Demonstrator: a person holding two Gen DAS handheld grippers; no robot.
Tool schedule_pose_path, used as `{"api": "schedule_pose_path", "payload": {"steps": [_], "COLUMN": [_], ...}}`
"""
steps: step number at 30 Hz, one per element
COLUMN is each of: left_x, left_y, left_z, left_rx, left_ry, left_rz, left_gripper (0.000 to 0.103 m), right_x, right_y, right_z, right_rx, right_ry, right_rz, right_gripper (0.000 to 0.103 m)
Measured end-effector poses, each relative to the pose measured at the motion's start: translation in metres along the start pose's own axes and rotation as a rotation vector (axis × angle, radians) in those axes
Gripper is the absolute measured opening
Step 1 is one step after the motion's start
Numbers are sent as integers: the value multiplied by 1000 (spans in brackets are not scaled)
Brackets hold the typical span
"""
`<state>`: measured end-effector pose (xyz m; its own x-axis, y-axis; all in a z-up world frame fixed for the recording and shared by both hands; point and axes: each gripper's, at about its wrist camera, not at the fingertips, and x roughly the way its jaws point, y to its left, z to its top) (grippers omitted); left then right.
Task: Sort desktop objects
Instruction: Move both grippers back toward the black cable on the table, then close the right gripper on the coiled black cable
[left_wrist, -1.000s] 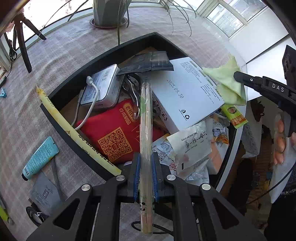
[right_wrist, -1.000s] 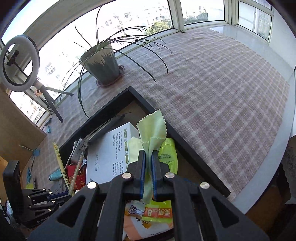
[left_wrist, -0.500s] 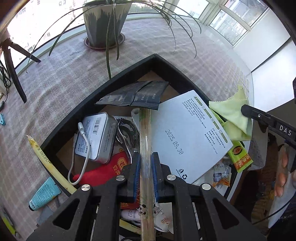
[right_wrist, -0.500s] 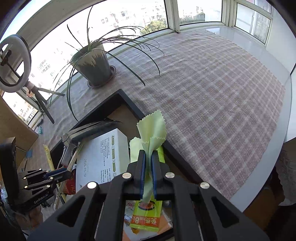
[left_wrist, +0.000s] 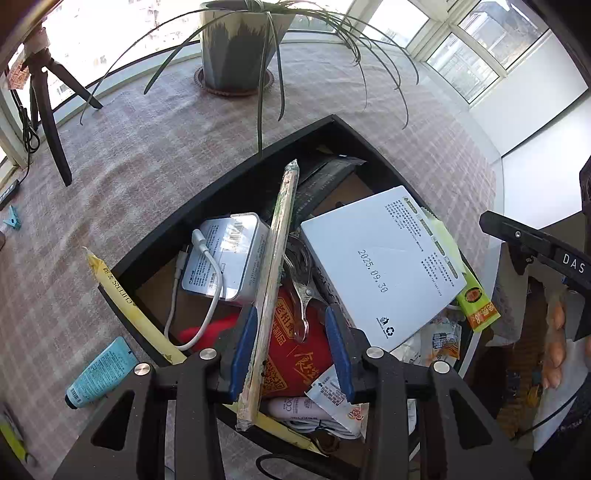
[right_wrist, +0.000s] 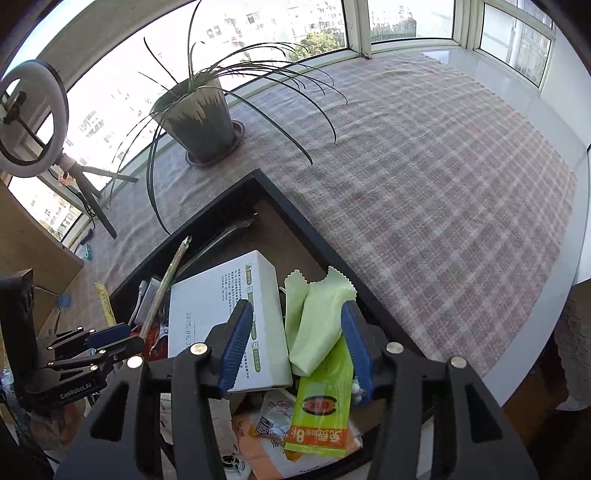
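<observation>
Left gripper (left_wrist: 291, 347): fingers spread wide, gripping nothing; the wrapped pair of chopsticks (left_wrist: 273, 273) leans against the inner face of the left finger and lies lengthwise across the contents of the black tray (left_wrist: 207, 206), its far tip near the tray's back corner. Right gripper (right_wrist: 299, 343): fingers likewise wide apart, gripping nothing; the light green cloth (right_wrist: 317, 317) sits folded between them, touching the right finger and resting partly on the white box (right_wrist: 221, 314) and partly on a green sachet (right_wrist: 321, 410). The tray stands on the bench (right_wrist: 443, 184), which is covered with a pink plaid cloth. Tray contents seen from the left wrist view: a silver tin (left_wrist: 229, 254) with a white cable (left_wrist: 199, 295) looped over it, a red packet (left_wrist: 295, 354), the white box printed with a date, dark foil sachets (left_wrist: 325, 177) at the back corner, and assorted small snack packets at the near right. A yellow wrapped stick (left_wrist: 125, 306) lies along the tray's left rim. A teal tube (left_wrist: 99, 373) lies on the bench outside the tray, to the left. A potted plant (left_wrist: 236, 40) stands beyond the tray, well apart from it, and a ring light on a tripod (right_wrist: 33, 122) stands at the far left
</observation>
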<state>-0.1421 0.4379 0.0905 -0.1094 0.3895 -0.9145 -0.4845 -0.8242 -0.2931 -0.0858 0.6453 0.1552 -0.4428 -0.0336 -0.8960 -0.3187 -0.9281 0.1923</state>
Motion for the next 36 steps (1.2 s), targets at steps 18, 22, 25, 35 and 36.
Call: {"api": "schedule_pose_path", "payload": {"steps": [18, 22, 25, 35, 36], "left_x": [-85, -97, -101, -90, -86], "left_y": [129, 168, 191, 238, 239], "left_z": [-67, -94, -115, -179, -184], "left_rx": [-179, -265, -320, -439, -442], "left_ry": [-115, -128, -127, -83, -73], "left_rz": [113, 139, 155, 191, 195], "left_gripper": [36, 37, 37, 37, 37], "right_x": [-4, 2, 11, 49, 53], "right_y": [98, 131, 159, 248, 255], "right_z": [-21, -32, -41, -89, -95], "right_rx": [-130, -185, -236, -413, -427], "right_ry": [30, 53, 79, 211, 226], "right_rz": [157, 197, 224, 289, 289], "right_gripper": [53, 55, 55, 55, 55]}}
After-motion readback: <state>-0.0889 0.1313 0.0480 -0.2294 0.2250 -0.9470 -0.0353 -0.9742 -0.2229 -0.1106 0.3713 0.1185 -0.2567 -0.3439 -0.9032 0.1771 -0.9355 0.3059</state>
